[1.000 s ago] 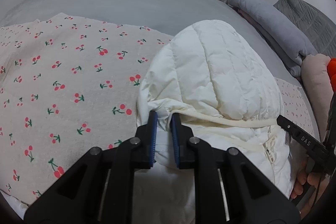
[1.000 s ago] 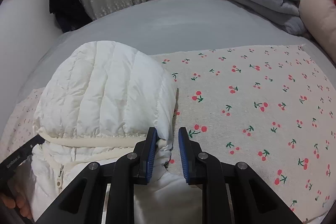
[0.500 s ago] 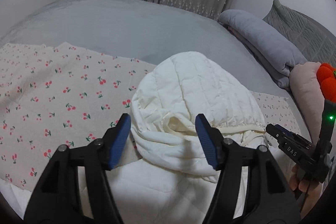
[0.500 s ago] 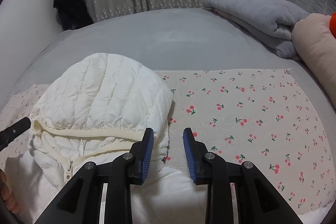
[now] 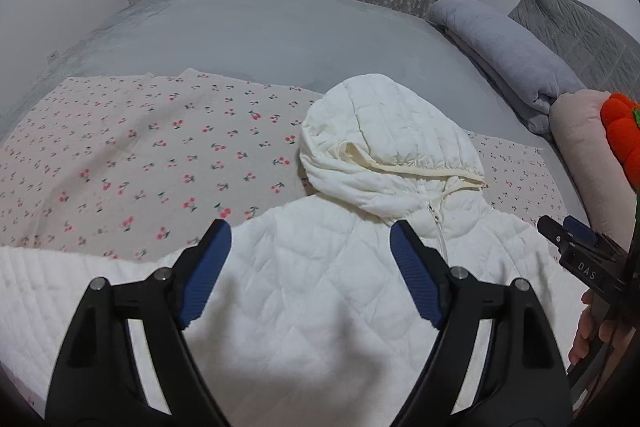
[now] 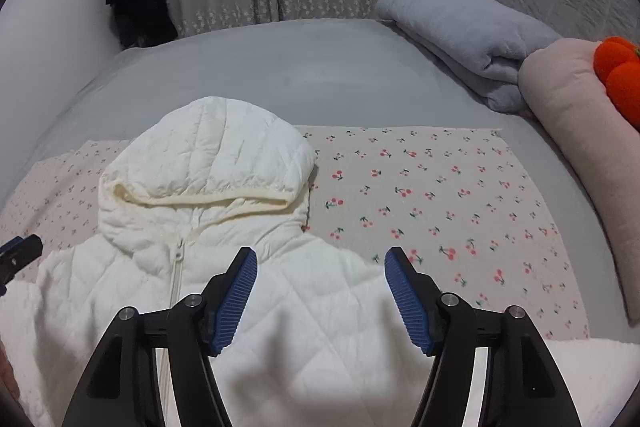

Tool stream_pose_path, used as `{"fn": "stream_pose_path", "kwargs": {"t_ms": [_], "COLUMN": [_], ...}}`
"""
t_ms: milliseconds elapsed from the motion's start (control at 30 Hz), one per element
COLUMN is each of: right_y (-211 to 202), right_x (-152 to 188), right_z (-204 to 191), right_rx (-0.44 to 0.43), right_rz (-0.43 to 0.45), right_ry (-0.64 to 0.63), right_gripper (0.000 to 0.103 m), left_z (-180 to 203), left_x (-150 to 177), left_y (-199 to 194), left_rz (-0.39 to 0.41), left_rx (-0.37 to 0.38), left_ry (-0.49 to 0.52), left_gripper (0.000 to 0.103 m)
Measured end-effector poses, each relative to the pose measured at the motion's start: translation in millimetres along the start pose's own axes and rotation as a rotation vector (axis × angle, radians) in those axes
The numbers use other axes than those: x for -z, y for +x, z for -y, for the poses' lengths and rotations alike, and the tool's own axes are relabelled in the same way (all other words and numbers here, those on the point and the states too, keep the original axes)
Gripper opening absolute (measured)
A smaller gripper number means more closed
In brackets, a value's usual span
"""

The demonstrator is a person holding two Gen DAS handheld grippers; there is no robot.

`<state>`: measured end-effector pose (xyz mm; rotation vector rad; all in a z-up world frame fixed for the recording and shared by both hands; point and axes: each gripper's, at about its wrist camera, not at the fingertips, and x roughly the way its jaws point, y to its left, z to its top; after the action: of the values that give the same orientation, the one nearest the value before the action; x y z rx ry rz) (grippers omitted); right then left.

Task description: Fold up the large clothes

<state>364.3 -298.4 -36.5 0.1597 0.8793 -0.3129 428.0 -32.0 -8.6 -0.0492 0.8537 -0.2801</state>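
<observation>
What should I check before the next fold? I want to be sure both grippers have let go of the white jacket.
1. left gripper free of fabric: ok, its fingers have just been opening, nothing between them.
2. right gripper free: ok, also just opened, empty.
3. white jacket front up, zipper closed: ok.
4. hood lying flat above the shoulders: ok.
5. Sleeves and hem laid out: cannot tell, out of frame.
6. cherry-print cloth smooth beneath: ok.
</observation>
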Motion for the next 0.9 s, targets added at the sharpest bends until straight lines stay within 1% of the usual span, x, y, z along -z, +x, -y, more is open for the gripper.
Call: {"fn": "stream_pose_path", "kwargs": {"t_ms": [133,200,233,300,400,533,667,733,767,900], "right_y": [-56,-85,-97,-119,-145,-158,-158,-156,-154,-143], "right_x": [21,33,37,49,70,98,121,131,136,157], "right_z": [7,11,12,16,27,49,76,90,97,130], "right_rx": [0.004,-0.001,0.001,0.007,0.020,0.025,0.033,0.026,0.025,0.046], "right_rz": [0.017,0.025,0.029,0.038,0.045,0.011,-0.032,-0.049,-0.052,-0.058], "right_ry": [-0.001,-0.001,-0.001,-0.005,0.006,0.042,0.112,0.150,0.166,0.251], "right_gripper": [0.076,0.082,0.082,0.083,0.085,0.086,0.086,0.086,0.086,0.092], "left_z": [-11,-15,-16,-19,-22,-25,-27,-26,-26,-25], "left_x": [24,38,44,60,82,107,125,132,136,153], "left_y": [-56,-83,-93,-115,-135,-144,-151,-150,-148,-133], "left_rz": [-0.001,-0.002,0.001,0.004,0.004,-0.029,-0.030,-0.032,-0.033,-0.027], "left_rx": [0.027,0.031,0.029,0.016,0.010,0.002,-0.007,-0.014,-0.011,0.018], "left_ry": [-0.038,-0.041,-0.042,-0.040,-0.030,-0.017,-0.012,-0.015,-0.014,0.000], "left_gripper": [0.084,0.085,0.085,0.091,0.093,0.093,0.093,0.096,0.100,0.101]}}
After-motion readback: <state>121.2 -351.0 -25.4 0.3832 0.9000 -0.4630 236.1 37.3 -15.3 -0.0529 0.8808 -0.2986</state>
